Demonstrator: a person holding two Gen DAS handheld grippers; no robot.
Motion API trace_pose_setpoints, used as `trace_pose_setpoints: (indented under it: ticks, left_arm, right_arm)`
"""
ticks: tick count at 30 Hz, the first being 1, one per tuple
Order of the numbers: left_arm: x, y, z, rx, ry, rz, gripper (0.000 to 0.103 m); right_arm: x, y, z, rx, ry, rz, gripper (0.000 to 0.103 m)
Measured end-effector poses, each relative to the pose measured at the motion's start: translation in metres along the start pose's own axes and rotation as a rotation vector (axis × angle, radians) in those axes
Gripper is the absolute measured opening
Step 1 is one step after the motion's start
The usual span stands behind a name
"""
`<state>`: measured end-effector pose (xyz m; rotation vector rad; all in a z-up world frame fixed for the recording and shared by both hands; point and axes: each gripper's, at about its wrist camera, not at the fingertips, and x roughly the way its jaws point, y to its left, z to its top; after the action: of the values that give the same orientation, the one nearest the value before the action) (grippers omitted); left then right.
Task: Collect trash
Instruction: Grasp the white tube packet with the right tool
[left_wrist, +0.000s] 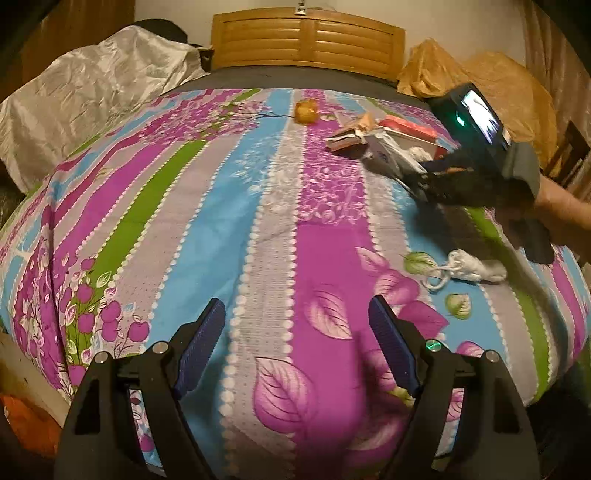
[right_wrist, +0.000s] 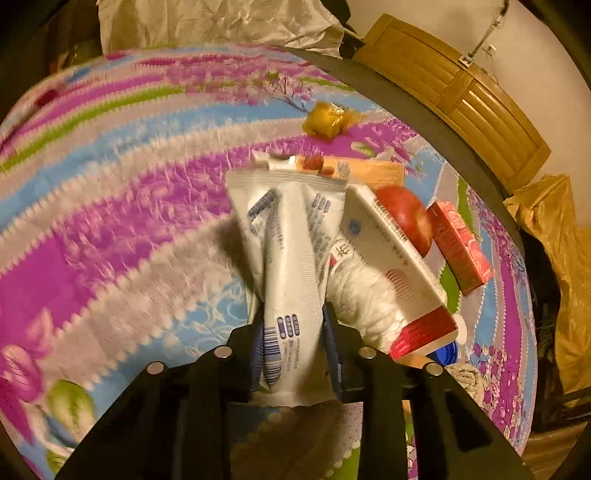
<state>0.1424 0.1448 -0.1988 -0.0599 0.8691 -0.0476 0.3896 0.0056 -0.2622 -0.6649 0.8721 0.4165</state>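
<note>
The right gripper (right_wrist: 293, 350) is clamped on a white plastic wrapper (right_wrist: 291, 266), its blue pads (right_wrist: 334, 347) pressing the lower, narrow end from both sides while the wider sealed end fans out ahead over the bed. Seen from the left wrist, that same gripper (left_wrist: 373, 157) reaches in from the right, held by a hand (left_wrist: 557, 206), with the wrapper (left_wrist: 384, 155) at its tip.

Just right of the wrapper lies a wad of white paper (right_wrist: 360, 295), and leaning over it is a white box with red ends (right_wrist: 395, 251). A red apple (right_wrist: 408, 216) sits behind that box, touching it, and a pink carton (right_wrist: 460, 245) lies just beside the apple on the far right. Behind the wrapper's top edge lies a flat orange packet (right_wrist: 362, 171). Farther off, apart from the pile, is a crumpled yellow wrapper (right_wrist: 327, 120). A blue cap (right_wrist: 445, 352) peeks out under the box's near end.

The left gripper (left_wrist: 297, 332) hangs over the bedspread (left_wrist: 207, 206) with its jaws wide apart and nothing between them. To its right, well apart, a scrunched white tissue (left_wrist: 474, 269) lies on the bedspread. A wooden headboard (left_wrist: 306, 40) stands at the far end of the bed, with a silvery cover (left_wrist: 96, 77) to its left and a tan cover (left_wrist: 491, 81) to its right.
</note>
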Motion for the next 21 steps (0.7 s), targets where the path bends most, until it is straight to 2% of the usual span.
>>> trace_pose_setpoints:
  ticks: [2,6,10,16,21]
  left_arm:
    - [-0.003,0.001,0.001,-0.002,-0.011,0.003,0.077]
    - [-0.007,-0.003,0.004,0.021,-0.028,-0.009,0.077]
    - [-0.013,-0.017,0.011,0.059,-0.040,-0.016,0.077]
    - [-0.020,-0.061,0.025,0.183,-0.044,0.043,0.077]
    - [-0.021,-0.090,0.029,0.267,-0.029,0.047,0.077]
  right_arm:
    - [-0.016,-0.001,-0.004,0.038,-0.039,0.030,0.027]
    - [-0.085,-0.011,-0.022,0.141,-0.157,0.111,0.027]
    - [-0.159,-0.027,-0.065,0.303,-0.216,0.132,0.027]
    - [-0.210,-0.037,-0.143,0.472,-0.147,0.060,0.027]
    - [-0.238,-0.038,-0.201,0.578,-0.096,0.025,0.027]
